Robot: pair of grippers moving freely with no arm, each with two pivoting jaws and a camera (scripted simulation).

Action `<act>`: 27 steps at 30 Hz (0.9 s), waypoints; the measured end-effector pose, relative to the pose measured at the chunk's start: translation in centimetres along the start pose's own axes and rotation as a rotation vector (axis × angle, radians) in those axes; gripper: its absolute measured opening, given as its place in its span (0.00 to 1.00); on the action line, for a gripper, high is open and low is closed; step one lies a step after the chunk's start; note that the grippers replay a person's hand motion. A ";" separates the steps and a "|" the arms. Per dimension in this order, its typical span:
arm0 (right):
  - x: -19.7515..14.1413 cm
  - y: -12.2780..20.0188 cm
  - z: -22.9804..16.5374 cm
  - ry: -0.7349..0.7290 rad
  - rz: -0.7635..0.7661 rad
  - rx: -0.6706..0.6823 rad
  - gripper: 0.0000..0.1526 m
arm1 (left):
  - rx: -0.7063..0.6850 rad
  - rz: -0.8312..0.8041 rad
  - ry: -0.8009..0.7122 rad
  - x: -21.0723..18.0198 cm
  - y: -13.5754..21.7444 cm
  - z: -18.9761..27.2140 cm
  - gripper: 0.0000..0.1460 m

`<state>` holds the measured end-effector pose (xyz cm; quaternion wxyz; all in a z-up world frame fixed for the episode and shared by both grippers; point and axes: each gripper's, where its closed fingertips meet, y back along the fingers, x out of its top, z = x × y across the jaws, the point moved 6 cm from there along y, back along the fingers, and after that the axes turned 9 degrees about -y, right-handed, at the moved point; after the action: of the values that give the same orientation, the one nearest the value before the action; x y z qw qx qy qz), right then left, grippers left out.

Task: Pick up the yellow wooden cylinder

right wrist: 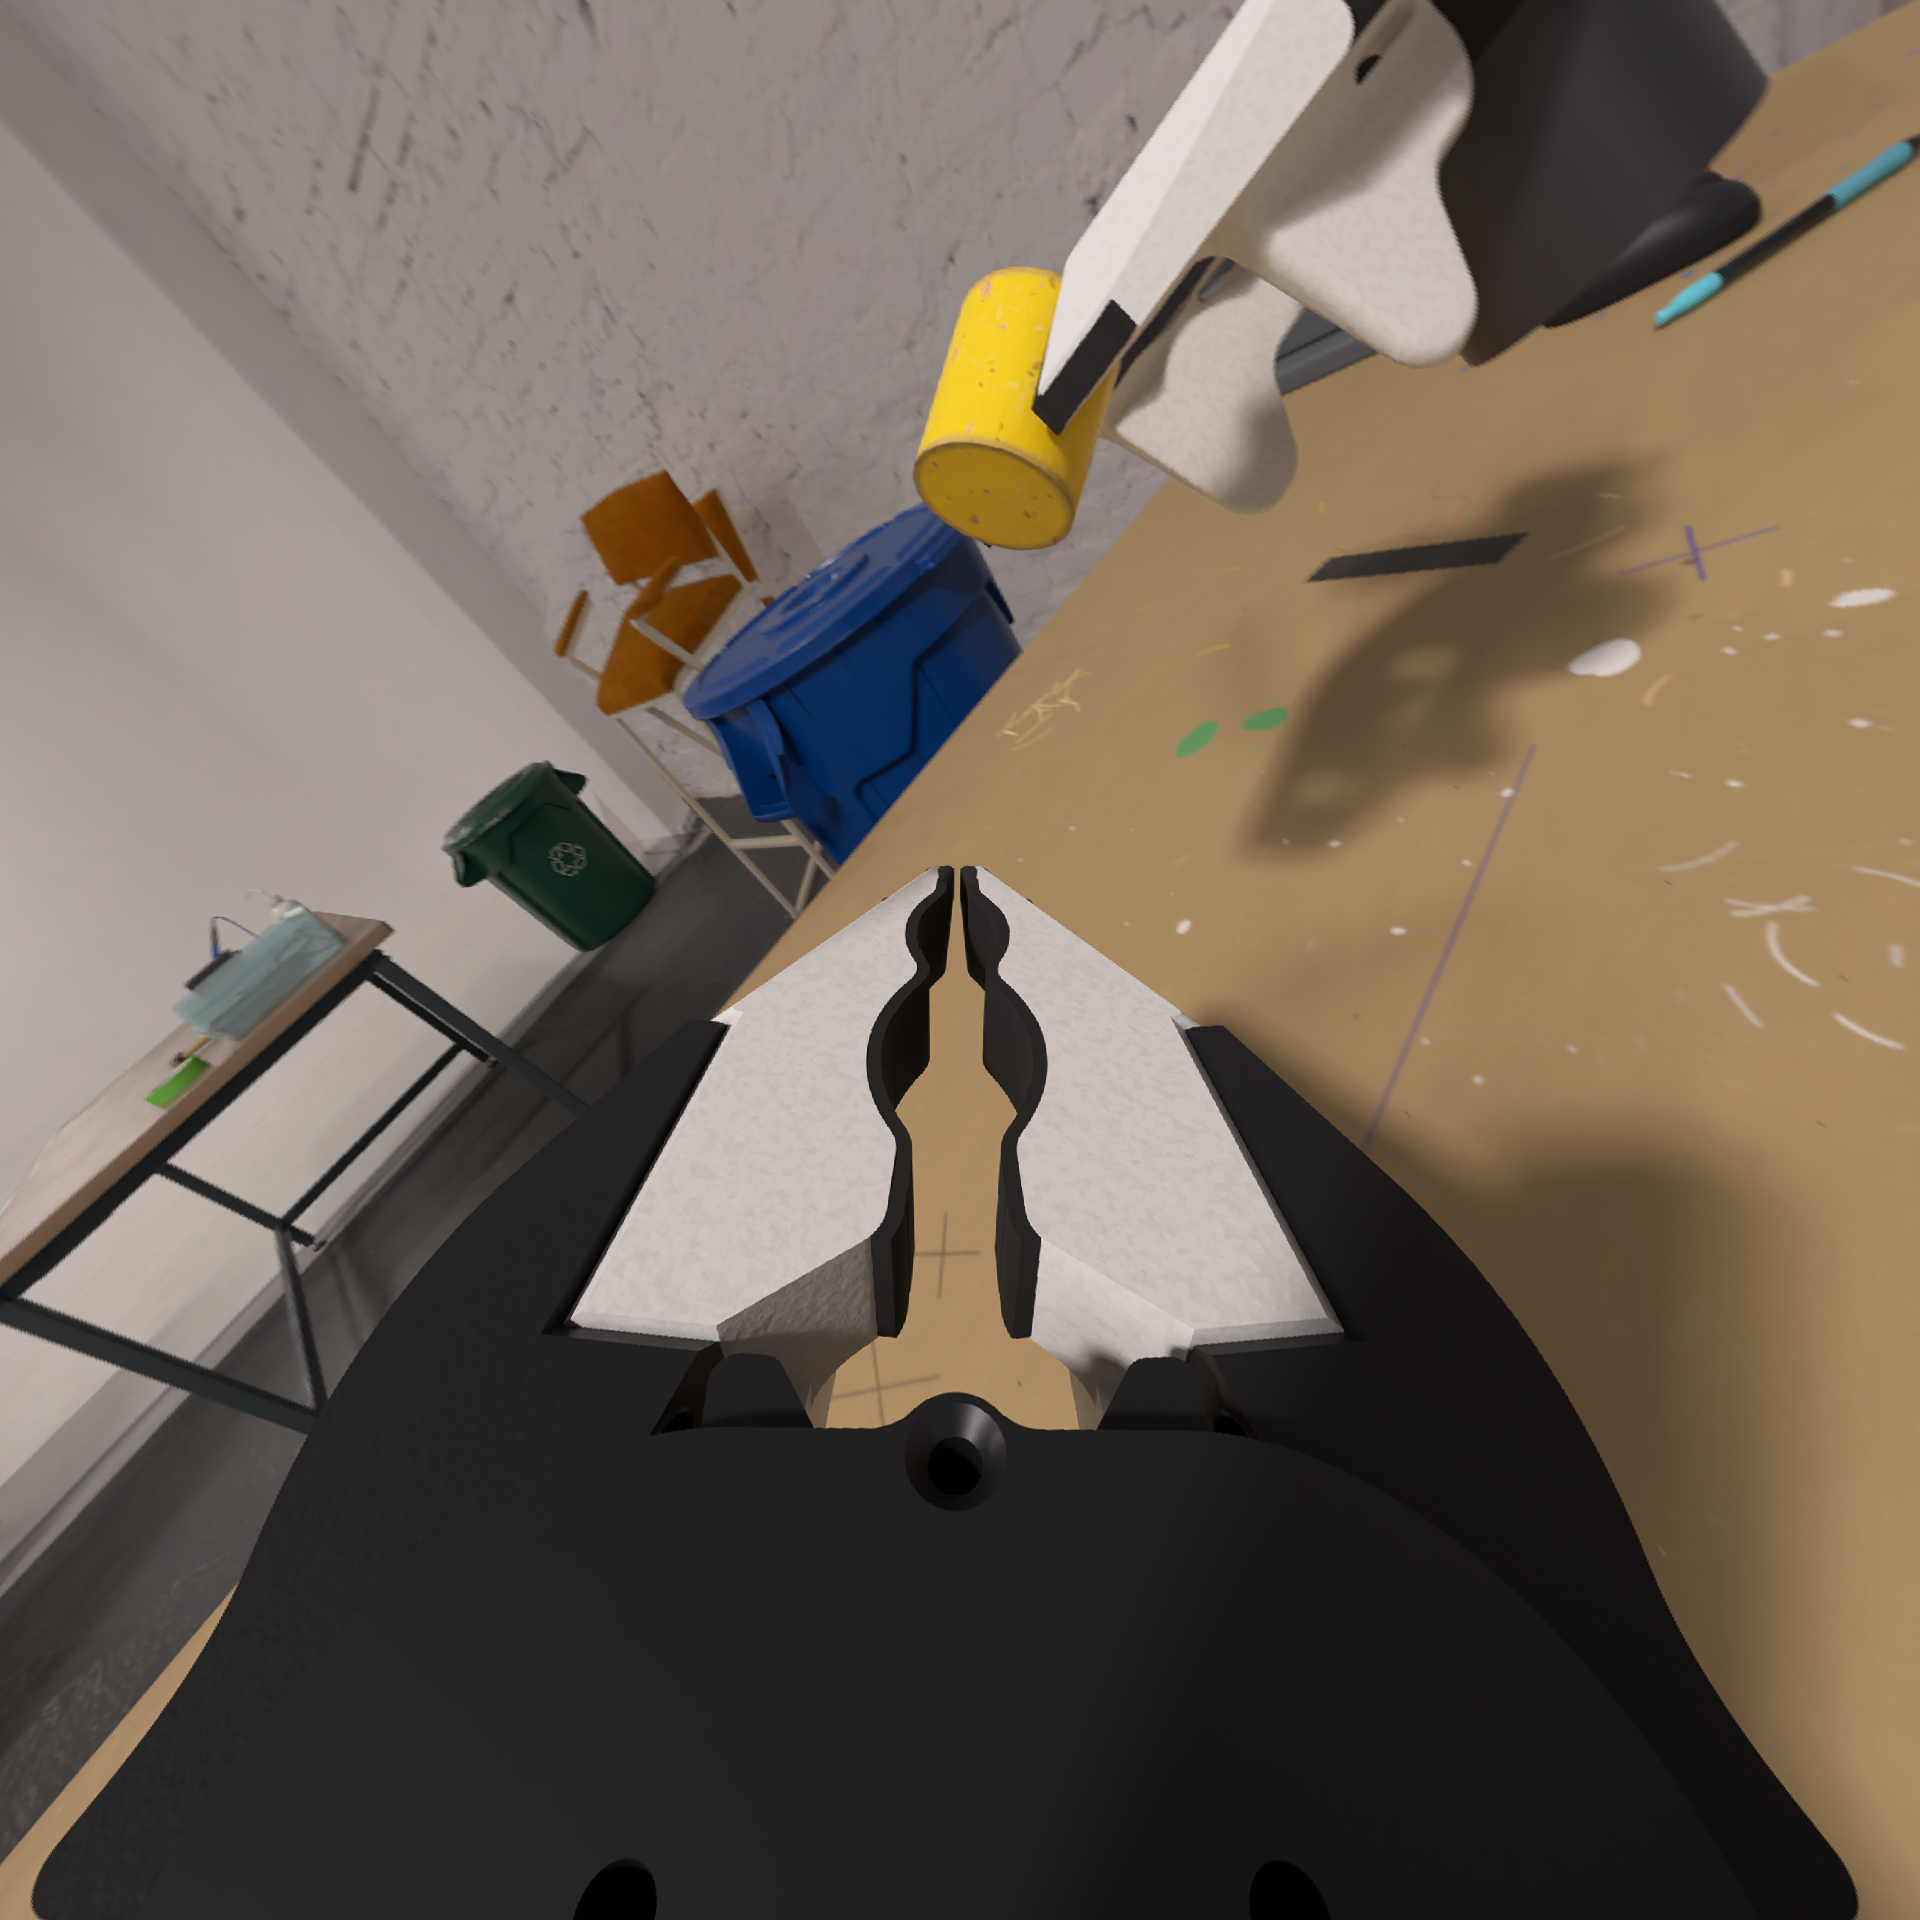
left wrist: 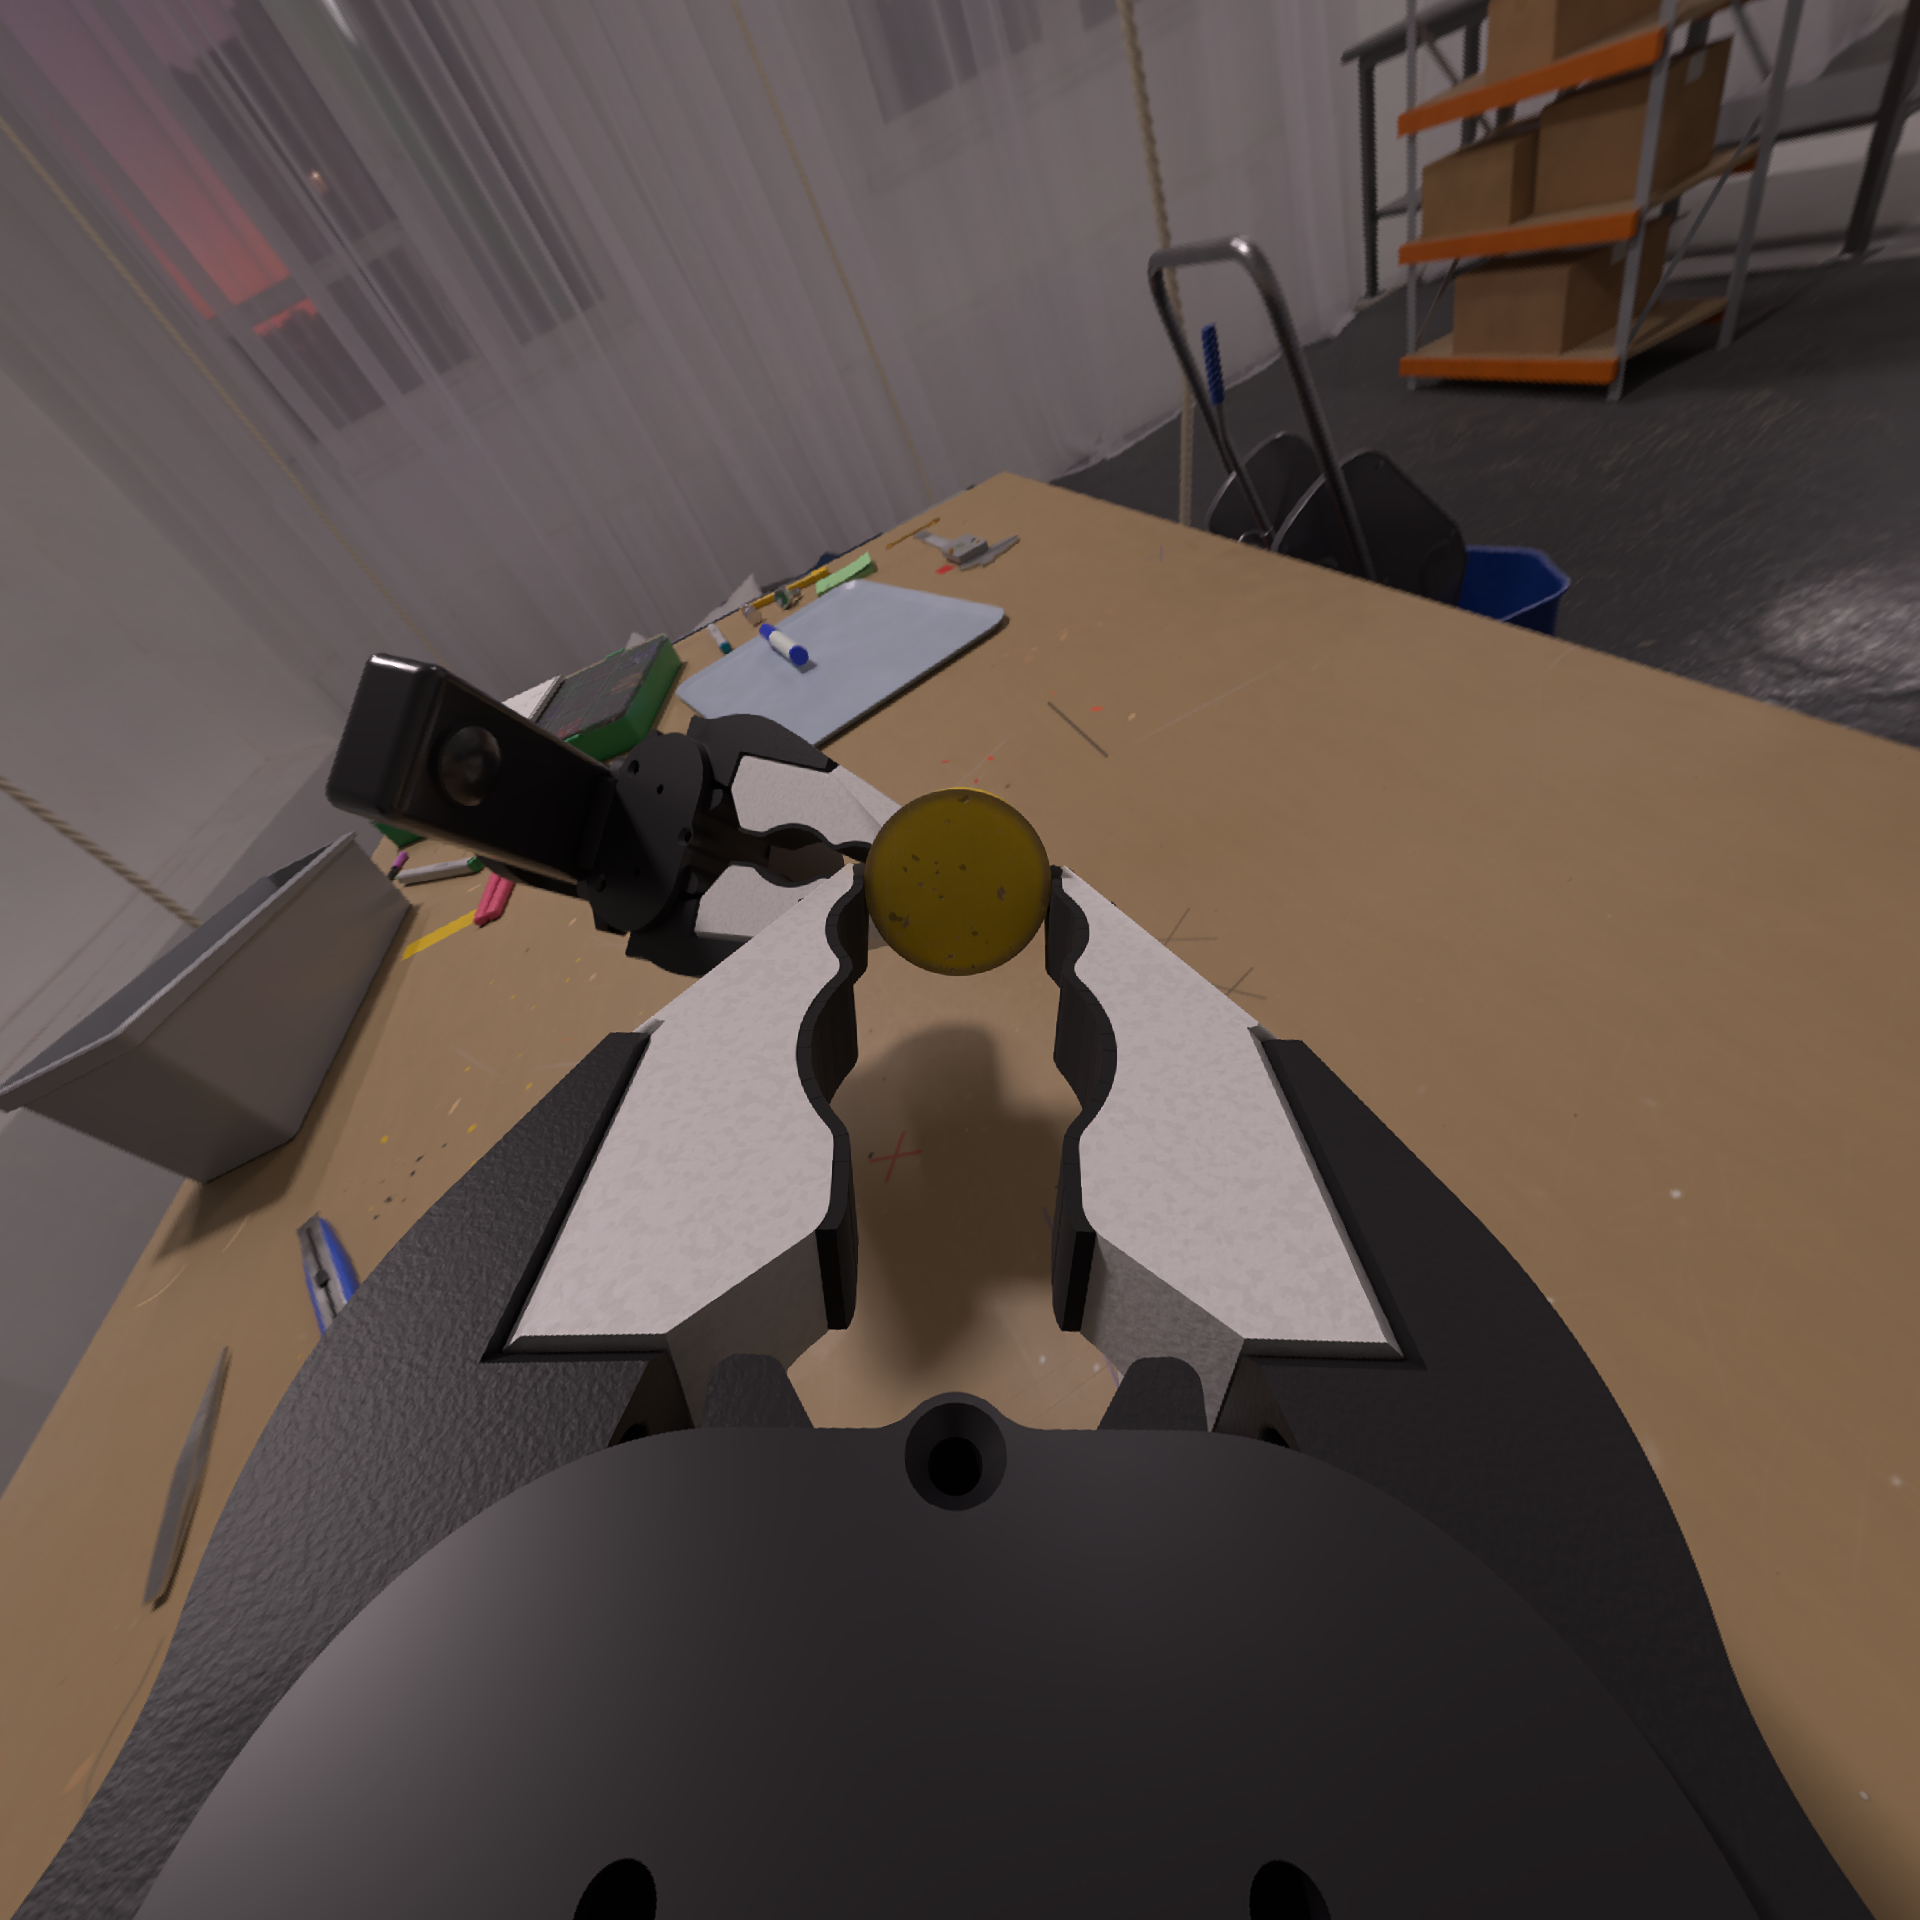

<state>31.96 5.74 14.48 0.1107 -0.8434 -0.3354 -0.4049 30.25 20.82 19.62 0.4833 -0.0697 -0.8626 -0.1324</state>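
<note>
Your left claw (left wrist: 954, 883) clamps the yellow wooden cylinder (left wrist: 956, 881) above the brown tabletop (left wrist: 1455, 935); your right claw (right wrist: 956, 873), at its nine o'clock, is pressed together, empty.

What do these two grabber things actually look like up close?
They match. The left gripper and the right gripper each have a wide, rounded, textured black body with a small round hole at its centre. Two speckled off-white fingers taper forward, lined with wavy black pads. The left wrist view shows the right one carrying a black boxy camera. No cables or sleeves show.
</note>
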 end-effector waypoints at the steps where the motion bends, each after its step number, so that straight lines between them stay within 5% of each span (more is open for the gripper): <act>1: 0.1 -0.2 -0.2 -0.002 0.004 0.018 0.01 | -0.005 0.013 0.009 0.1 0.0 -0.1 0.23; 13: 1.7 -2.1 -1.8 -0.055 0.033 0.099 0.00 | -0.078 0.235 0.151 1.4 0.2 -1.0 0.23; 27: -0.1 0.4 -1.3 -0.117 -0.018 -0.022 0.01 | 0.034 0.153 0.072 0.8 1.5 -1.5 0.23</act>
<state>31.39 4.74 15.26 0.0779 -0.8638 -0.3444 -0.3595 31.43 21.80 21.24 0.5239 -0.1222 -0.8389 -0.0828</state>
